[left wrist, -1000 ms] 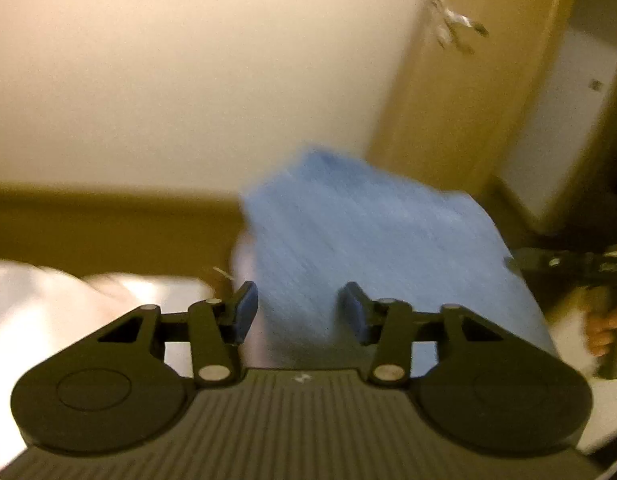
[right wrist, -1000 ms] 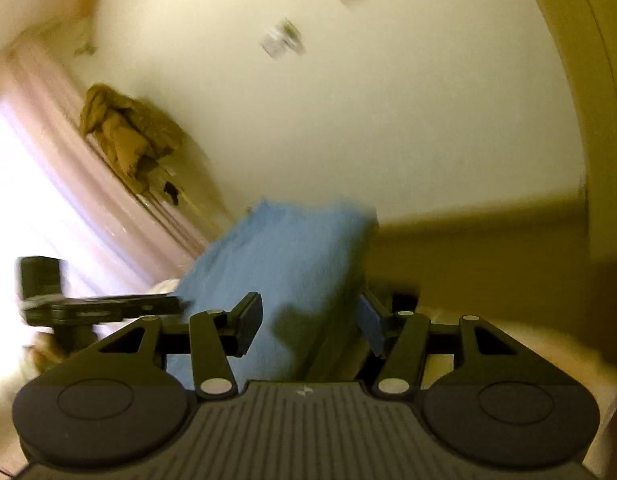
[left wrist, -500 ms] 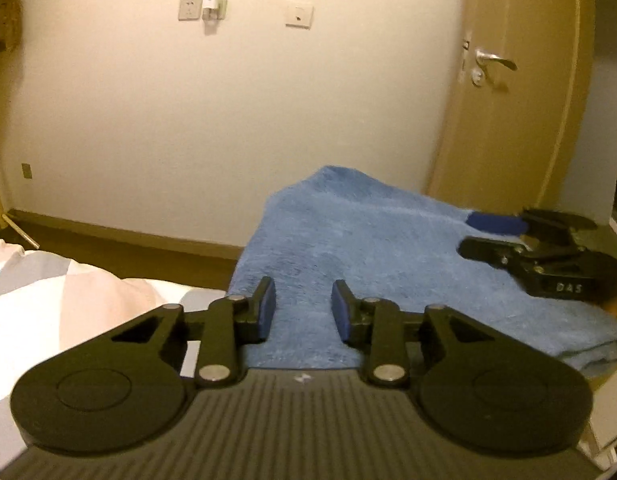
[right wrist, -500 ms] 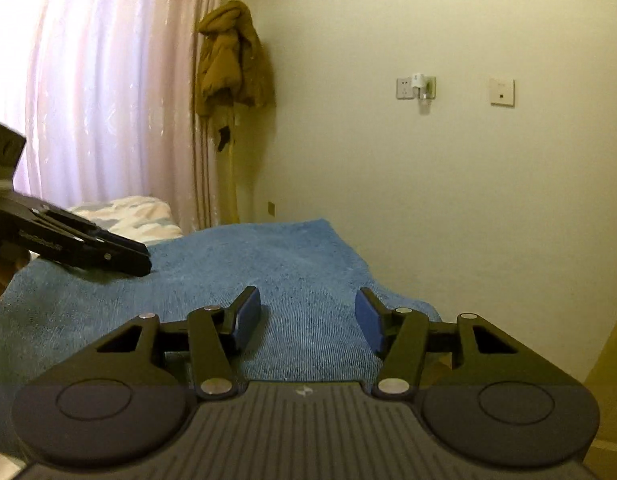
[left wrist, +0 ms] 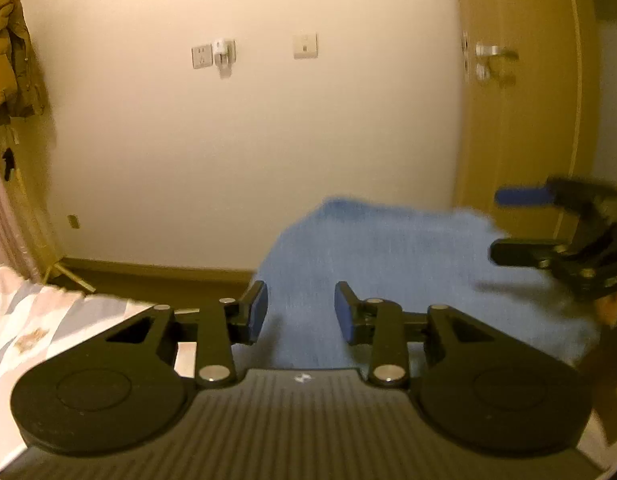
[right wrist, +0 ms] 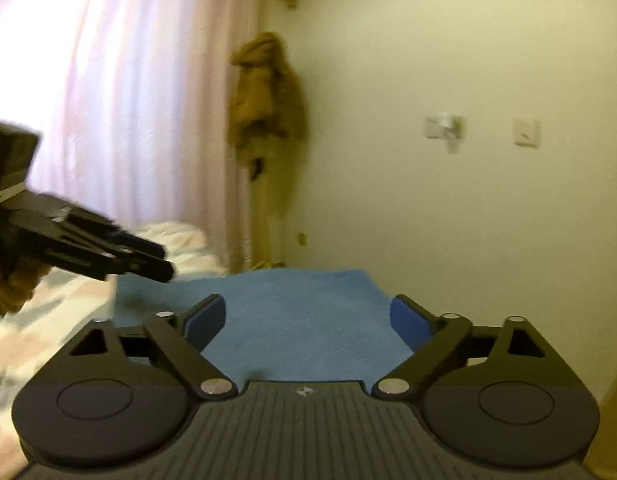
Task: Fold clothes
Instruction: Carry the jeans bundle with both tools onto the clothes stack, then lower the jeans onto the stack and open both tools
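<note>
Blue cloth edge lies between the spread right claw.

Left tongs parted; right tongs wide

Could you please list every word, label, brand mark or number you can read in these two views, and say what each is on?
No readable words or numbers in either view.
Left gripper body: a small white logo mark, not text.
Right gripper body: the same small white mark, too small to read.
Left gripper seen from the right wrist view: pale markings on its side, too blurred to read.
</note>
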Action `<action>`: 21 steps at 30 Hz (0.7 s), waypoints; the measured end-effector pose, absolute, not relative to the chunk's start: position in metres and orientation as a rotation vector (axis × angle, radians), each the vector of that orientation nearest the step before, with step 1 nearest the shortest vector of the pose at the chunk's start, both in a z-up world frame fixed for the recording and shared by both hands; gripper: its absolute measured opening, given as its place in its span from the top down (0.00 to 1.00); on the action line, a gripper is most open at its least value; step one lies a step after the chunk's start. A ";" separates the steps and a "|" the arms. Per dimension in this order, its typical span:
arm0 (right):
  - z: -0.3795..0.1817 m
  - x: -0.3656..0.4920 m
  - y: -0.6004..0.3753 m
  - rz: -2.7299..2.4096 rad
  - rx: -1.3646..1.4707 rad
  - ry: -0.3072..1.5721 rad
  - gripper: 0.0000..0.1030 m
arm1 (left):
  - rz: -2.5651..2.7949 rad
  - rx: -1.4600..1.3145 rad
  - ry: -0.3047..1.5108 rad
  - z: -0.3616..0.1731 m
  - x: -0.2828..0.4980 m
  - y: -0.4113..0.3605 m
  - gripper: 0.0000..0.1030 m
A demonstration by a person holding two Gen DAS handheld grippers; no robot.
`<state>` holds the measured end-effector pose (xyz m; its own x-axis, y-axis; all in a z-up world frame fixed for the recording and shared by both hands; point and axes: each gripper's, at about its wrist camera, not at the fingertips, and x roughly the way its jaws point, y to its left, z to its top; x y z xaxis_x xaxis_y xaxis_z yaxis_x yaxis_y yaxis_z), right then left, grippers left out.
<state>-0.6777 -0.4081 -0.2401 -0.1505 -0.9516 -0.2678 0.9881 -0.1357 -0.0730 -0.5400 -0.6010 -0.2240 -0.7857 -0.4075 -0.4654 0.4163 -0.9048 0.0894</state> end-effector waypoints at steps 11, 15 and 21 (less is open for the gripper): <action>-0.292 -0.668 -0.403 -1.635 0.177 0.338 0.05 | -2.543 0.624 0.061 -0.268 -0.542 -0.594 0.65; -0.278 -0.672 -0.425 -1.644 0.215 0.356 0.04 | -2.505 0.664 0.083 -0.257 -0.547 -0.595 0.64; -0.238 -0.666 -0.408 -1.747 0.256 0.281 0.02 | -2.404 0.677 0.163 -0.221 -0.538 -0.575 0.48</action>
<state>-0.6656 -0.4076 -0.2380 -0.1907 -0.9268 -0.3235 0.9815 -0.1857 -0.0467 -0.5383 -0.5750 -0.2213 -0.6710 -0.5409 -0.5072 0.6044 -0.7952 0.0485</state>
